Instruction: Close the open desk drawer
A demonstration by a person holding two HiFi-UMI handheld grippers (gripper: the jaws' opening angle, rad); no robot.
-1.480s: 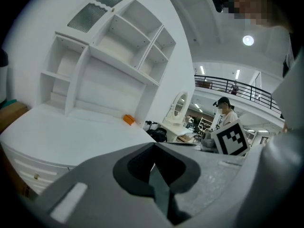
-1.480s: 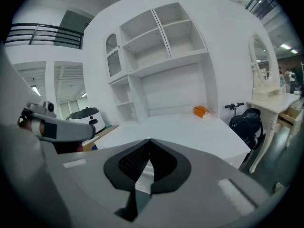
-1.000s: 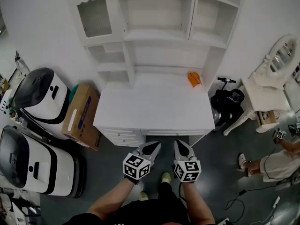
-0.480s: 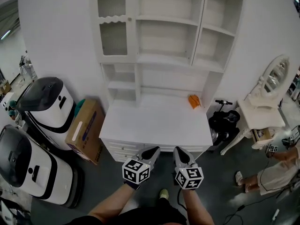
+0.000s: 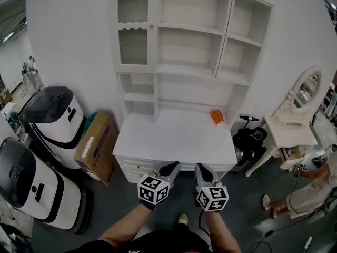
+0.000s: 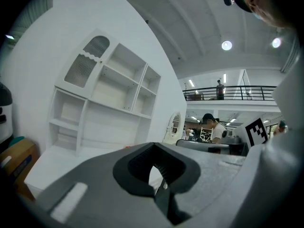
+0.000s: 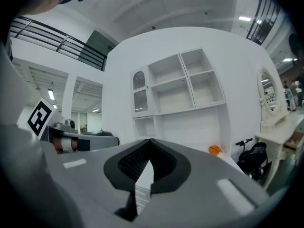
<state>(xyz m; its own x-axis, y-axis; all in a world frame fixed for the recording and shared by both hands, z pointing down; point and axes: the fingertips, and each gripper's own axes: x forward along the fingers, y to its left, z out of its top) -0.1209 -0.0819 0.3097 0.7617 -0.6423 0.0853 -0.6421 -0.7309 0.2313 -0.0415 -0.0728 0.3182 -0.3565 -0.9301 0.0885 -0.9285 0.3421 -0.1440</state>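
The desk drawer is sitting in the drawer stack under the near left edge of the counter. From the head view I cannot tell whether any front is still standing out, since they are looking close to flush.

Over the last second both claws have been rising together, and the view has been tipping up, so more of the white shelf unit is showing. The claw tips, which were clear of the counter's near edge, are now lining up with it in the picture.

The left claw is clenched on nothing, hanging just right of the drawer stack and not visibly touching it. The right claw is clenched and empty too, further right, in front of the knee gap. Neither is pressing on a drawer front, so any push is probably still to come or already finished.
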